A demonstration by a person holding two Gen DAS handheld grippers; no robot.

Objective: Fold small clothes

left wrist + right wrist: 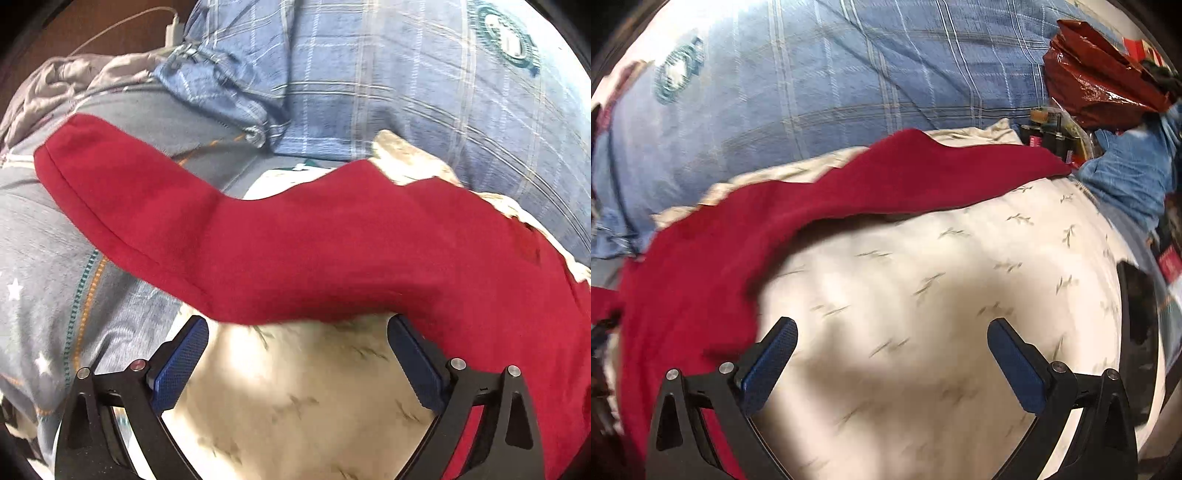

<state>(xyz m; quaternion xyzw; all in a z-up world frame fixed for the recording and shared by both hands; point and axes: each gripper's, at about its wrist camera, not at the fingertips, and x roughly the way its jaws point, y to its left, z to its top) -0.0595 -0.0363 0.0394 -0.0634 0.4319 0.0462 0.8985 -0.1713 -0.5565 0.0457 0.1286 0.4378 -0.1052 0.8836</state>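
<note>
Your left gripper [297, 354] and right gripper [892, 358] both have jaws apart, empty. Only the right view shows the red foil bag [1100, 92] at upper right; the red garment [295, 251] crosses both.

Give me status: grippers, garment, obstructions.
Left gripper open, empty, at the red garment's near edge. Right gripper open, empty, over the white leaf-print cloth. Garment spread out, not yet folded. Nothing blocking.
</note>
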